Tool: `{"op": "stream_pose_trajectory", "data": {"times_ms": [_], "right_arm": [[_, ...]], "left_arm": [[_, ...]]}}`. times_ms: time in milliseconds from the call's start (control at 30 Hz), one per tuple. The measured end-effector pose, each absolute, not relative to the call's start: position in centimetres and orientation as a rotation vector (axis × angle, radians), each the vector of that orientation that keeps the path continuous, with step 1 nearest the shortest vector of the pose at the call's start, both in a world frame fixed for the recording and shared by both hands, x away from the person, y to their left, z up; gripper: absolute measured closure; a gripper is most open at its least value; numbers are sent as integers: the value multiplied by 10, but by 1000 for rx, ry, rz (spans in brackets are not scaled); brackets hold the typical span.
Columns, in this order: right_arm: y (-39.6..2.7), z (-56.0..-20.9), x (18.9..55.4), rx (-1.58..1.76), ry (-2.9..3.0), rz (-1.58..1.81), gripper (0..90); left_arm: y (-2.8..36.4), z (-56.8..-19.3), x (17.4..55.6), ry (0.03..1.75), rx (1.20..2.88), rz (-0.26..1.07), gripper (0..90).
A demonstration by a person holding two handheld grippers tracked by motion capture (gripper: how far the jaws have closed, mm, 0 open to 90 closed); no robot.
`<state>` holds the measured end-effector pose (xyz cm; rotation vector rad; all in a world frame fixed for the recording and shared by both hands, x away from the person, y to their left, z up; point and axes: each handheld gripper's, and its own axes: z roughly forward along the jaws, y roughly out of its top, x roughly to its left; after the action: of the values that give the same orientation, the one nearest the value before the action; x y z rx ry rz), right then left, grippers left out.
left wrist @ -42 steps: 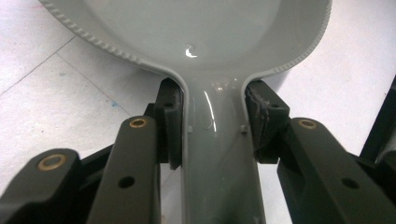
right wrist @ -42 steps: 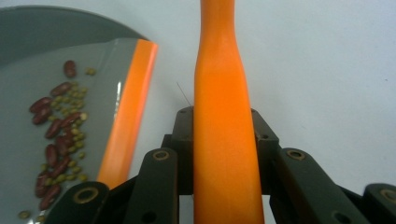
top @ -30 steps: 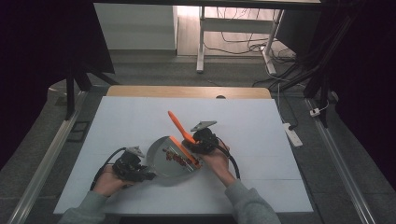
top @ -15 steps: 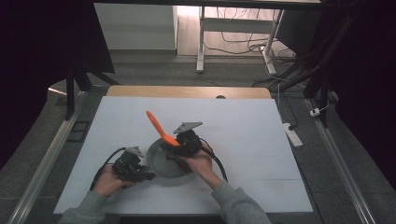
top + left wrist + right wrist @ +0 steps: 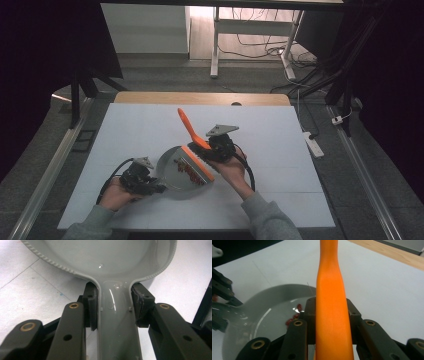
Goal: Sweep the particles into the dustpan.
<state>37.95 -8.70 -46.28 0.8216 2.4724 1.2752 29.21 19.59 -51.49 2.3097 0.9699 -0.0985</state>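
Left gripper (image 5: 150,186) clamped on dustpan (image 5: 172,170) handle; dustpan on bench (image 5: 300,150), red bits (image 5: 189,170) inside. Right gripper (image 5: 212,147) clamped on orange brush (image 5: 192,135) handle; bristles over dustpan.

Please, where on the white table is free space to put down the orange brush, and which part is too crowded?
The table is bare along its far half, between the wooden edge and the brush, and on the whole right side beyond the right tongs. It is crowded near the front centre, where the grey dustpan with red bits and the left tongs sit.
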Motion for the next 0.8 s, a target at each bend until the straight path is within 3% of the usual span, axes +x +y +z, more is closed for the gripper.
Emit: {"op": "stream_pose_trajectory", "data": {"times_ms": [800], "right_arm": [[-169,-459,368,877,2413,1252,705]], "left_arm": [[199,-514,287,969,2275,-40,616]]}}
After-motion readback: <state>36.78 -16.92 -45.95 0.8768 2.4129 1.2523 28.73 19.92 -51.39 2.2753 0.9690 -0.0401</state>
